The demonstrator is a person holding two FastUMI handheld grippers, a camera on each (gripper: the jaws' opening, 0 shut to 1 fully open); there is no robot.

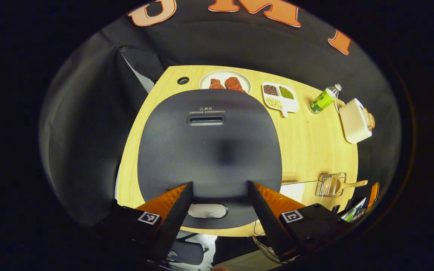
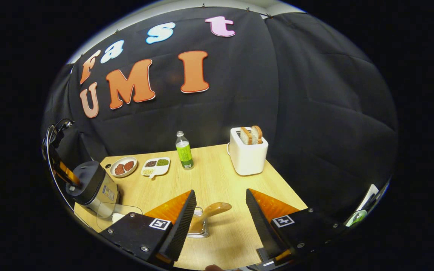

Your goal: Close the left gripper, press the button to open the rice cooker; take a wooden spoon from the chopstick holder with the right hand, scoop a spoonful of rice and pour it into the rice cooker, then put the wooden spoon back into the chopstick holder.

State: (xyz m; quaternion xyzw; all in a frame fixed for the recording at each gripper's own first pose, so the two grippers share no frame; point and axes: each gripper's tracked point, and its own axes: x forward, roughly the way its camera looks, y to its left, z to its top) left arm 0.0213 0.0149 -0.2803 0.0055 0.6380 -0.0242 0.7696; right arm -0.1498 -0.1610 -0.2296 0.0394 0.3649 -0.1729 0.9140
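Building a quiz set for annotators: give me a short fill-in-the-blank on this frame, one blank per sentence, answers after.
1. The rice cooker lid is ____.
2. The left tool, above the cooker, has its fingers ____.
3. The wooden spoon sits in the chopstick holder, between the right tool fingers, which are ____.
4. The toaster holds slices of ____.

Answers: closed; open; open; bread

Both grippers are built pretty much the same. The left gripper (image 1: 220,188) has black block bodies at the bottom of the frame, each with a small square black-and-white marker on top. The right gripper (image 2: 219,195) has matching blocks and markers, plus small silver screws along the edges.
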